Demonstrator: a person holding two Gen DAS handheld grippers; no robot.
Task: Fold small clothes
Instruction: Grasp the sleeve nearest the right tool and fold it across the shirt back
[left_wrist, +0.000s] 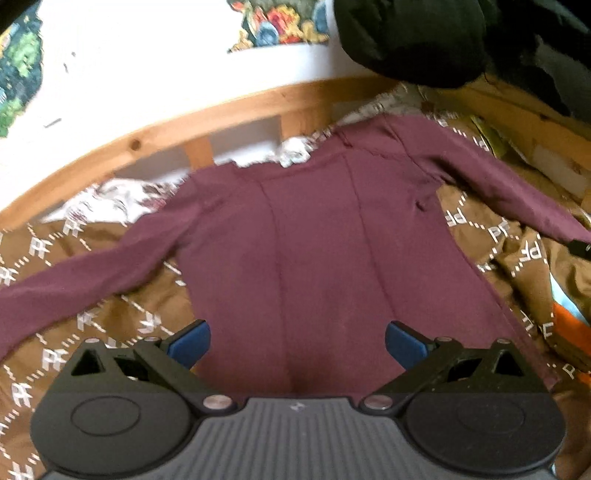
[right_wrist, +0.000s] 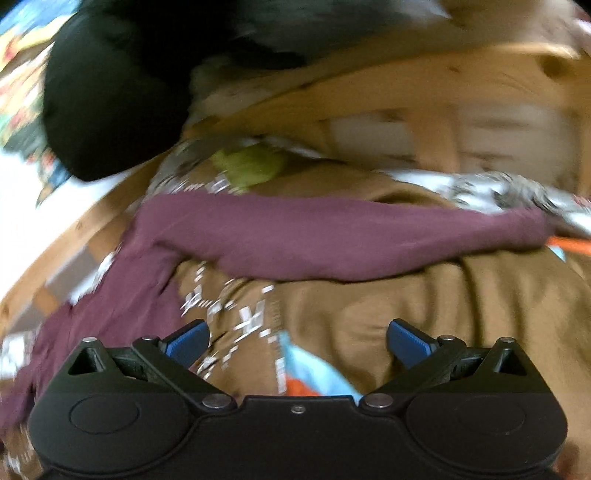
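A maroon long-sleeved top (left_wrist: 314, 236) lies spread flat on a brown monogram-patterned blanket (left_wrist: 122, 325), its hem nearest the left gripper (left_wrist: 297, 345) and its neckline farthest from it. The left gripper's blue pads (left_wrist: 190, 345) stand wide apart over the lower body of the top, holding nothing. One sleeve stretches out to the left of those tongs, the other to the right, both lying on the blanket.

The right gripper (right_wrist: 297, 345) is likewise spread wide and empty, over bare brown blanket; the view is blurred. Ahead of it one maroon sleeve (right_wrist: 332, 236) runs crosswise, and the body of the top trails off to its left.

Beyond the neckline a wooden bed rail (left_wrist: 207, 110) bounds the blanket, with a white wall behind it. A black garment (left_wrist: 413, 40) hangs over the rail ahead and to the right of the left tongs. No container shows in either view.
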